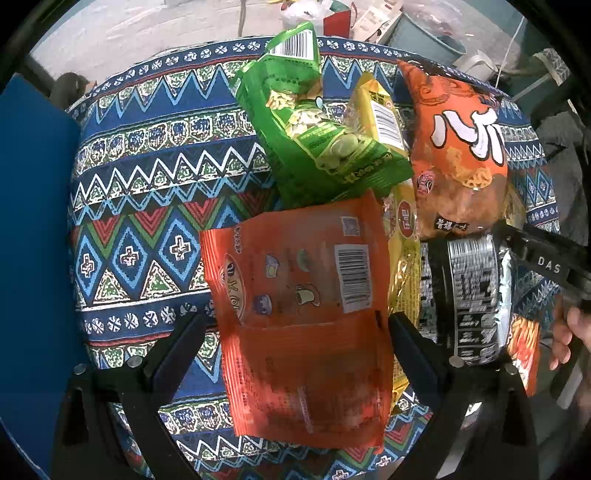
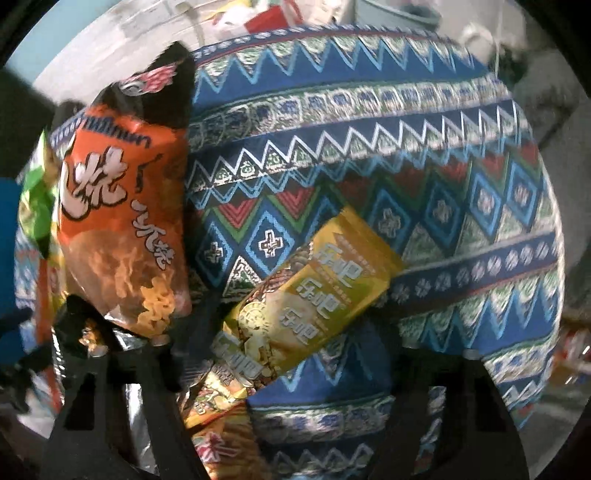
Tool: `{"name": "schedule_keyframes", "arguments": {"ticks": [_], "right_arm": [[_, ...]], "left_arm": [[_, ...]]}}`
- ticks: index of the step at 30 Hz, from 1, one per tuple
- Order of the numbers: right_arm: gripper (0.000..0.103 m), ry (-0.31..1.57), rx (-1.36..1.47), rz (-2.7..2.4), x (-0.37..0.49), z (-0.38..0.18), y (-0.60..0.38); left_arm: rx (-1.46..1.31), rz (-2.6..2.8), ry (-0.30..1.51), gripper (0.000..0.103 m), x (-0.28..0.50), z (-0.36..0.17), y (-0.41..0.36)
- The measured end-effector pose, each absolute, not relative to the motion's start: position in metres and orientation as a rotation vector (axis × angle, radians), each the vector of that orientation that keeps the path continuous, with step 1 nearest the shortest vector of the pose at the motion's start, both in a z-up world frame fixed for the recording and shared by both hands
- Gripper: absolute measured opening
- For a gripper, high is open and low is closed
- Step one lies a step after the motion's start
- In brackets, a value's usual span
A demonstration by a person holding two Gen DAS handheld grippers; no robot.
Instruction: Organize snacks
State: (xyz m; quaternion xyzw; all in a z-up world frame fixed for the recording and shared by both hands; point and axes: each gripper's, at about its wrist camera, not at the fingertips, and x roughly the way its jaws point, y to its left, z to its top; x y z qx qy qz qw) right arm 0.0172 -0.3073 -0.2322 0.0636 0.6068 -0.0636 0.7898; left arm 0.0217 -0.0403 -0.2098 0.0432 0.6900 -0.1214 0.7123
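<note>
The left gripper (image 1: 295,332) stands released around the orange packet (image 1: 299,314), the right gripper (image 2: 280,354) half-open over the gold packet (image 2: 310,295); each should close squarely beside the patterned cloth (image 1: 147,184).

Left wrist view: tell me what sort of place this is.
Probably a lived-in room at home, not a shop or lab. A round table under a patterned tablecloth holds a loose heap of snack bags, and beyond its far edge bags and boxes clutter the pale floor.

Yellow packet (image 1: 404,280): mostly hidden under orange pouch (image 1: 303,314) and black packet (image 1: 469,295). Red-striped packet (image 1: 524,350), four o'clock: largely covered. Right wrist view: motion-blurred; gold packet (image 2: 314,295) print unreadable, lower end overlapped.
</note>
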Motion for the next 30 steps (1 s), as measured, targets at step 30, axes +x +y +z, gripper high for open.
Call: {"name": "schedule_keyframes", "arguments": {"ticks": [30], "right_arm": [[0.069,1.336,0.011,-0.187,0.017,-0.234,-0.326]], "left_arm": [[0.334,-0.181,1.561,0.101,0.039,-0.249,-0.039]]}}
